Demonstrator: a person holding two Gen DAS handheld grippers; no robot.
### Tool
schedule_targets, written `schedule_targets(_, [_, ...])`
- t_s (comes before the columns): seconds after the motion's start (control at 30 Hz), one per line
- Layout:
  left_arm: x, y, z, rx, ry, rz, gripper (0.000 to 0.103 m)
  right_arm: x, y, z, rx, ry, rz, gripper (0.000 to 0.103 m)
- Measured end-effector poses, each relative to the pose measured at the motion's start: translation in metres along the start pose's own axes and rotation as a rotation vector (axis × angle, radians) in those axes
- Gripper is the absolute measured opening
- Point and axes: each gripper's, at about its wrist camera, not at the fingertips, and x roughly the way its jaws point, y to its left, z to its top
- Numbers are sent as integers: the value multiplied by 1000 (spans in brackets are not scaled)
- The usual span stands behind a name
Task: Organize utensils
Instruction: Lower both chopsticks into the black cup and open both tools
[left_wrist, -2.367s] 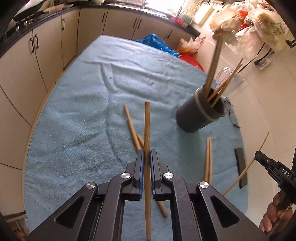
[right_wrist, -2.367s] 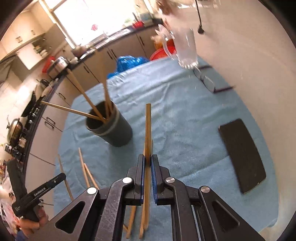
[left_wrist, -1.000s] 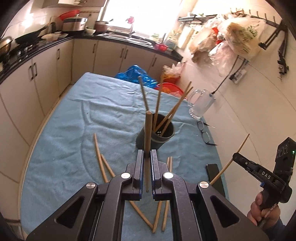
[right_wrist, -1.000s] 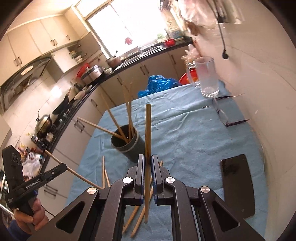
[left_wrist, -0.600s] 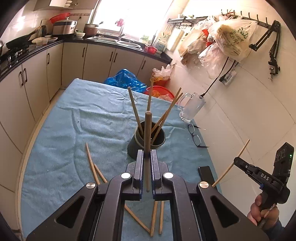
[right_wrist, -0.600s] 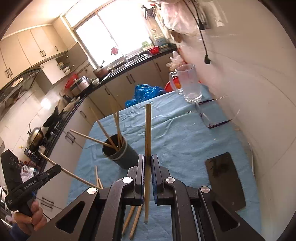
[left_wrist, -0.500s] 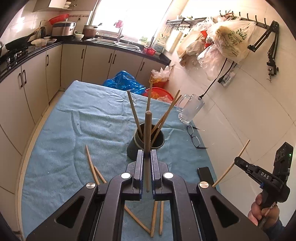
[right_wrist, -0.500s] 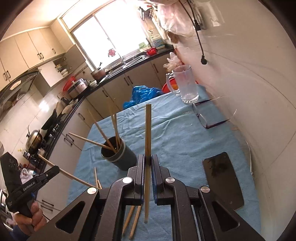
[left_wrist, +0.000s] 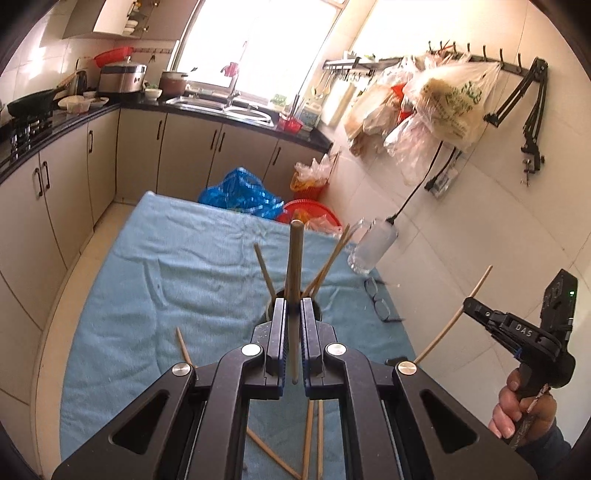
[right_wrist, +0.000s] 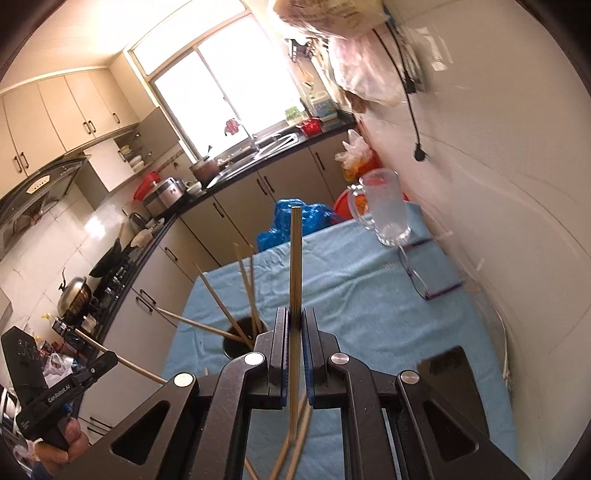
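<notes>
The left gripper (left_wrist: 293, 314) was pinching one brown chopstick (left_wrist: 295, 266); its two black fingers (left_wrist: 277, 332) pressed on the stick from both sides; the stick stood almost straight up, with its round tip pointing high and its short end hanging below the fingers; it hung right over the dark cup (right_wrist: 242, 341), which stood on the blue towel (left_wrist: 166, 280). The right gripper (right_wrist: 295, 325) was also pinching a chopstick, a pale thin chopstick (right_wrist: 295, 266); its long side ran straight up and down too, tip up; it was held just beside the cup, on the side nearer the wall. More sticks (right_wrist: 218, 299) stood in the cup and leaned out like a fan, some tipping away from the wall; a few loose sticks (left_wrist: 312, 435) lay flat on the towel, on the near side of the cup, partly hidden under the grippers. A clear glass mug (right_wrist: 386, 210) stood well beyond the cup, near the wall; a pair of glasses (right_wrist: 424, 280) lay between the mug and a flat black thing (right_wrist: 448, 373).
</notes>
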Motion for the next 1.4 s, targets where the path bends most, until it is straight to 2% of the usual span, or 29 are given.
schedule_targets(0.33, [6, -3, 48, 7, -60, 0, 6, 37, 35, 48, 11, -19, 55, 7])
schedule_targets(0.63, [46, 1, 62, -1, -26, 31, 6, 80, 54, 72, 40, -41, 41, 7])
schedule_targets(0.93, [80, 6, 55, 4, 44, 38, 6, 122, 52, 70, 46, -3, 15, 7])
schedule_targets(1.4, [112, 18, 42, 11, 119, 71, 6, 184, 51, 31, 17, 155, 4, 7])
